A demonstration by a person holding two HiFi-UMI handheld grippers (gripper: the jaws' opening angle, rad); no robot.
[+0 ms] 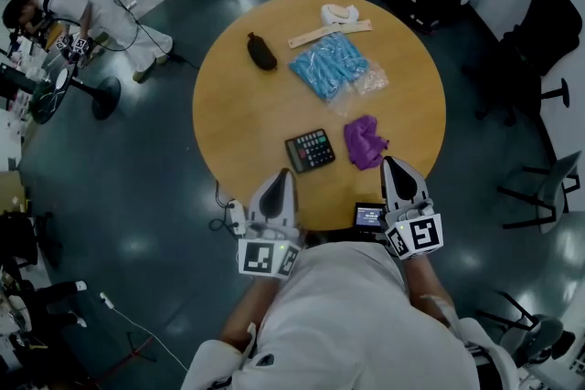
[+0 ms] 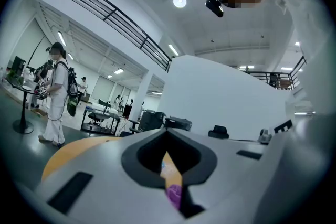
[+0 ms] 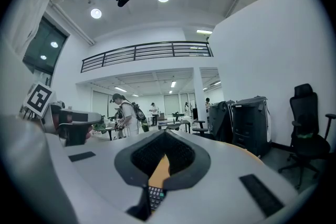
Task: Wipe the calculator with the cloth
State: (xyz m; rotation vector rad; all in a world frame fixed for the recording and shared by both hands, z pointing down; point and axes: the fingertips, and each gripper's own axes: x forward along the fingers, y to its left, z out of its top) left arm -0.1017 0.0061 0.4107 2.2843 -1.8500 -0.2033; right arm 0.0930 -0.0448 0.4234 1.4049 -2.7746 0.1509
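Two tools in play, one per hand. The left tool (image 1: 284,173) and right tool (image 1: 392,161) both sit over the near rim of the round worktop (image 1: 228,119), pointing inward. Each has its jaws drawn together to a thin slit with nothing gripped.

Count on the worktop:
- one calculator (image 1: 310,150)
- one purple cloth (image 1: 365,142)
- one blue wrapped bundle (image 1: 329,65) with a clear bag (image 1: 364,87) at its near right
- one black pouch (image 1: 261,51)
- one beige strip (image 1: 327,31)
- one white strap (image 1: 340,14)
- one small screened device (image 1: 369,216) at the near rim

Calculator: lies flat, keys up, in the near half of the worktop. Its long axis runs across the head view, with the right end tipped slightly toward the far side. Display end not legible. The cloth is crumpled just beside its right end, across a narrow gap. The left tool's tip is near the calculator's near-left corner and apart from it. The right tool's tip is near the cloth's near edge.

Edges and room: bare wood lies left of the calculator out to the rim, and a bare band lies between the calculator and the blue bundle. The far items cluster toward the far rim. There is open floor on the left side, and chairs (image 1: 539,187) stand off to the right.
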